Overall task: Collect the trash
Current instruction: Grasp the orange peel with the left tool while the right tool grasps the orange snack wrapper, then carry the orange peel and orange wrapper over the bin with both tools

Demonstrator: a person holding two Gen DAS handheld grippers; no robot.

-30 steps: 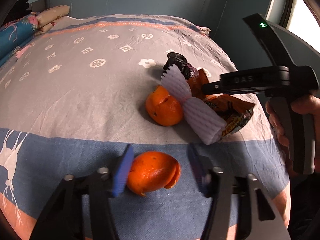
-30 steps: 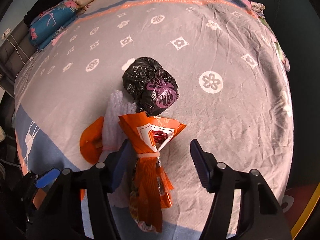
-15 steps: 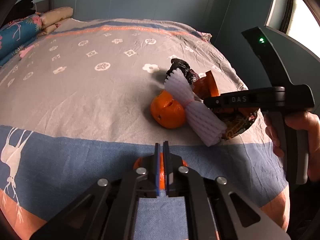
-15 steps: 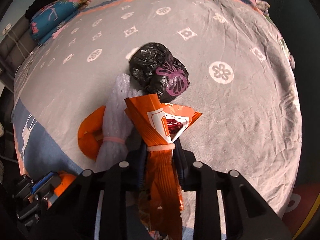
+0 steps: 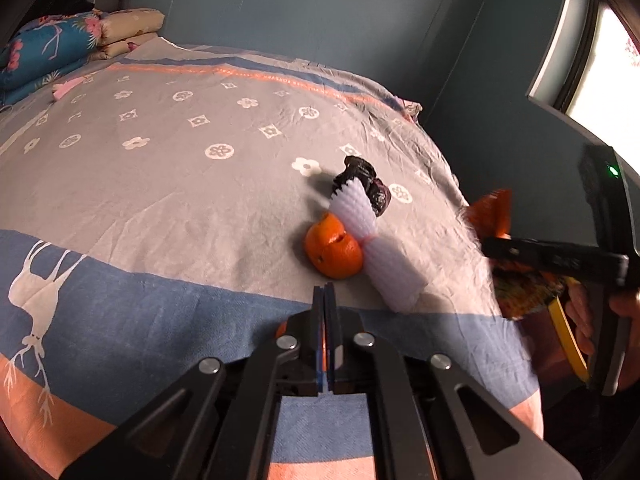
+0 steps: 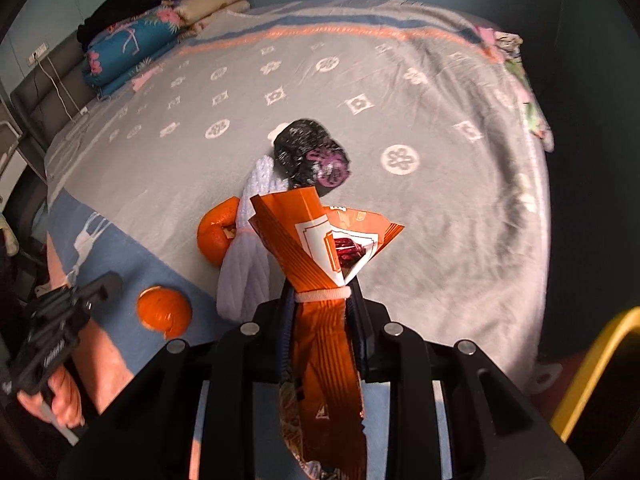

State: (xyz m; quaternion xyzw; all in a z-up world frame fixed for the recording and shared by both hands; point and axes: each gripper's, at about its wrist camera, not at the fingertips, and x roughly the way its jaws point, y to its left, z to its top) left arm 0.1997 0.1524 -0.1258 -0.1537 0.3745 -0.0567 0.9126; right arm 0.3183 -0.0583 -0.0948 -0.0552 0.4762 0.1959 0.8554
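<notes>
Pinching a piece of orange peel point(image 6: 164, 312) between pressed-together pads, the left tool point(image 5: 325, 308) sits over the blue band of the bedspread point(image 5: 160, 184). Further right on the bed lie another orange peel point(image 5: 333, 252), a white foam fruit net point(image 5: 376, 248) and a crumpled black bag point(image 5: 362, 184), touching one another. The right tool point(image 6: 320, 300) is clamped on an orange snack bag point(image 6: 320, 256), held off the bed.

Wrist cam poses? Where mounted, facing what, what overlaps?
Left wrist: on left gripper, facing down across bed; own shut jaws low centre, right gripper and right hand at right edge.
Right wrist: on right gripper, facing down onto bed; own jaws clamping orange snack bag, left gripper and left hand lower left.
Shared: orange peel, white foam net, black bag.
</notes>
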